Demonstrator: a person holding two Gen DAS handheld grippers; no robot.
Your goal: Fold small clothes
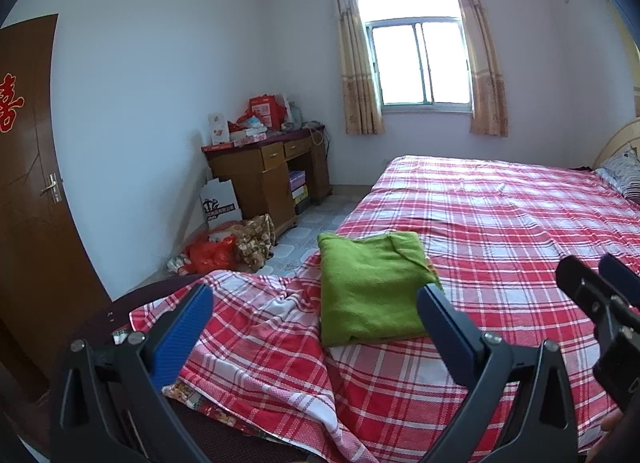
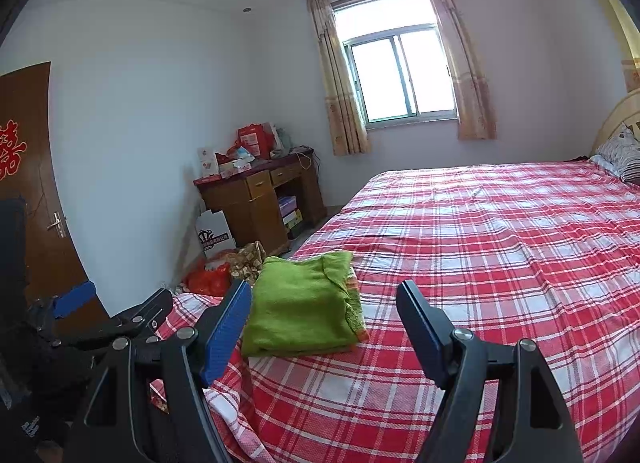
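A: Lying folded near the corner of the bed (image 1: 500, 223), the green garment (image 1: 368, 291); touched?
B: No; left gripper (image 1: 316, 315) and right gripper (image 2: 324, 323) both spread wide, empty, before the bed's corner

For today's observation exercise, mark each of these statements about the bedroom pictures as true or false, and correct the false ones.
1. The green garment lies folded on the red plaid bedsheet. True.
2. The left gripper is clamped on the garment. False: its jaws stand wide open and hold nothing.
3. The right gripper is open and empty. True.
4. The garment lies by the pillows at the headboard. False: it lies near the opposite end, at the bed's edge on the side toward the wooden desk.
5. The curtains are drawn shut over the window. False: they hang at either side, with the panes uncovered.
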